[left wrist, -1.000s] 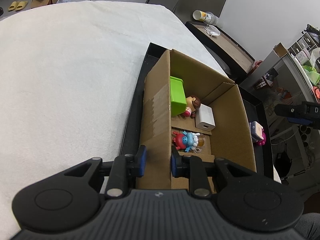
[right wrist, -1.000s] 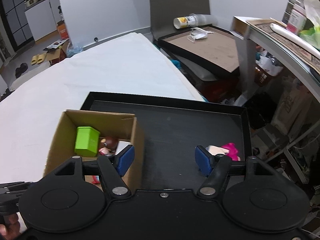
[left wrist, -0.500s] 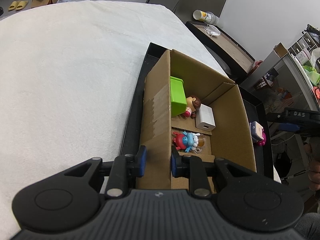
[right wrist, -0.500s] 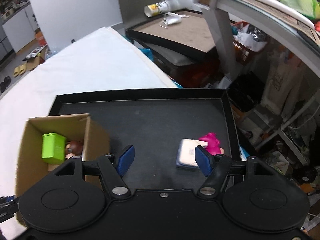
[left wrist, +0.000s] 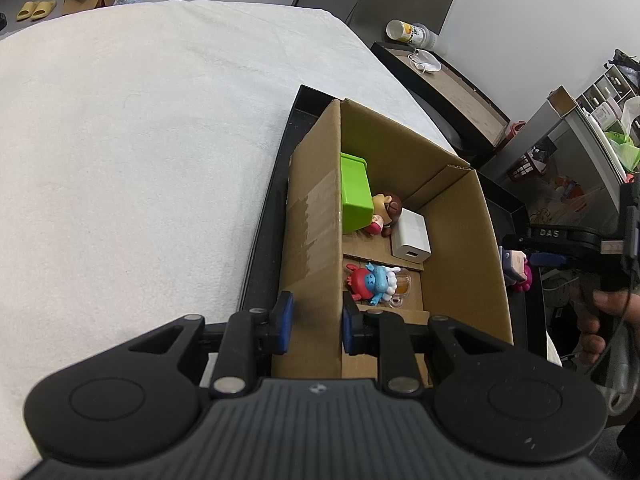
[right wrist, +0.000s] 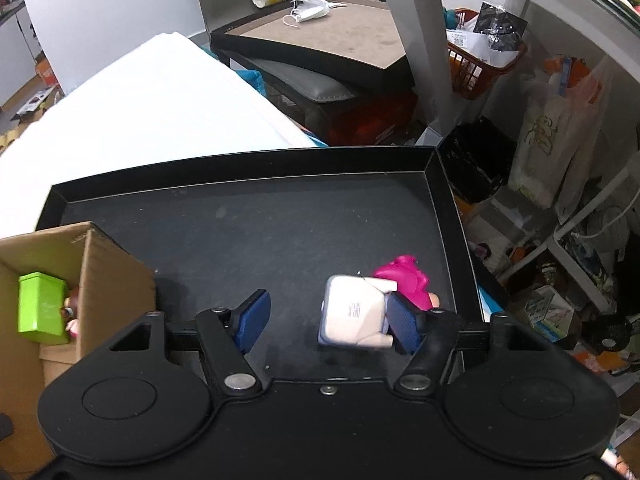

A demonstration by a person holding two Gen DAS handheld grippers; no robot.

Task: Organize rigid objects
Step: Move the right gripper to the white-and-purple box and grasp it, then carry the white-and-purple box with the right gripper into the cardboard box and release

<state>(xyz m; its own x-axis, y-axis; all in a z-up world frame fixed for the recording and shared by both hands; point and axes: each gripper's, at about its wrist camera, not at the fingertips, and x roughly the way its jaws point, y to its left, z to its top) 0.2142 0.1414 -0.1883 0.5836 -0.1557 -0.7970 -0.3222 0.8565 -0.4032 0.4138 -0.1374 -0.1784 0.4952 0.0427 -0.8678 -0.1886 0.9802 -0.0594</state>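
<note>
White cloth covers the worktop (left wrist: 140, 140) under a black tray (right wrist: 260, 232). Left gripper (left wrist: 314, 322) is clamped on the cardboard box (left wrist: 460, 240) wall. Inside: green tin (left wrist: 354, 194), white charger (left wrist: 412, 236), figurines. Right gripper (right wrist: 326, 322), fingers apart and just closing, straddles the white case (right wrist: 352, 312) beside a pink toy (right wrist: 404, 278) – probably light, stiff, smooth; grip its flat sides
</note>
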